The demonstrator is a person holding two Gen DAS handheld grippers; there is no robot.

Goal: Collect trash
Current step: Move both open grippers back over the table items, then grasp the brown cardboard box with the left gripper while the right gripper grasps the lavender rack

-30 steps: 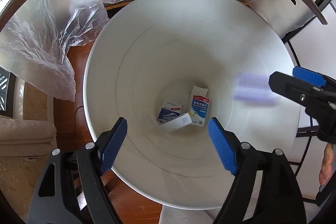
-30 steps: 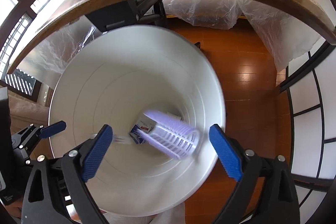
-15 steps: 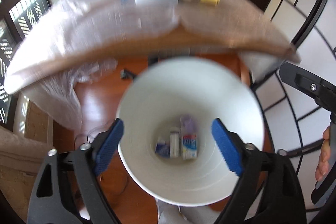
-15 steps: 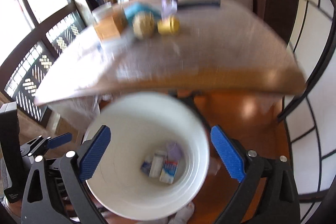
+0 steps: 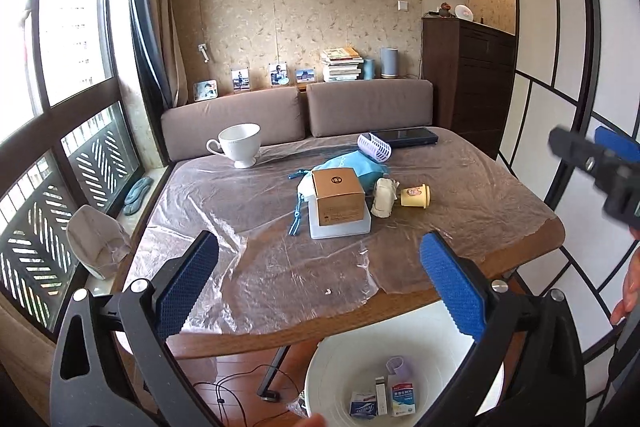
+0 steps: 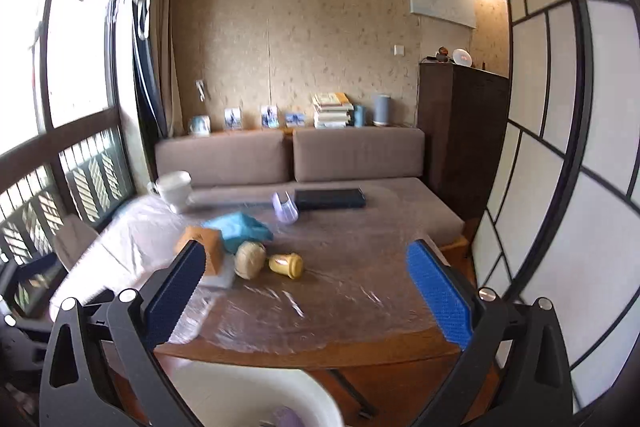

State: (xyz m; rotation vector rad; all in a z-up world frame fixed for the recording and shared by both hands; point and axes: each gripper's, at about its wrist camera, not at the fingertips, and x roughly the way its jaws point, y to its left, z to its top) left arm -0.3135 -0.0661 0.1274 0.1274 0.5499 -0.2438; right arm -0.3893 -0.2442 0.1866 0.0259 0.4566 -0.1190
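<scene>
Hovering, left tongs (image 5: 320,283): blue pads spread wide, nothing between them; the jaws have just been opening; they point over the near edge of the tabletop (image 5: 520,239).
Right tongs (image 6: 308,291): jaws likewise wide apart and empty, aimed across the same tabletop; this view is blurred.
Trash bin (image 5: 332,383): white, on the floor just below the near tabletop edge, partly behind the left tongs' right finger.
Trash in bin: three small cartons (image 5: 382,401) lie on the bottom, with a pale purple piece (image 5: 398,367) behind them.
Tabletop cover: clear plastic sheet (image 5: 280,267), wrinkled, spread over the wood.
Middle of tabletop: brown cardboard box (image 5: 338,195) standing on a flat white container (image 5: 340,229); a blue pouch (image 5: 352,165) behind it; a crumpled beige wad (image 5: 384,197) just right of the box; a small yellow cup (image 5: 416,195) on its side beside the wad.
Far side: white teacup (image 5: 239,143) upright at the left; purple slotted roller (image 5: 374,146) near a dark flat case (image 5: 406,136).
</scene>
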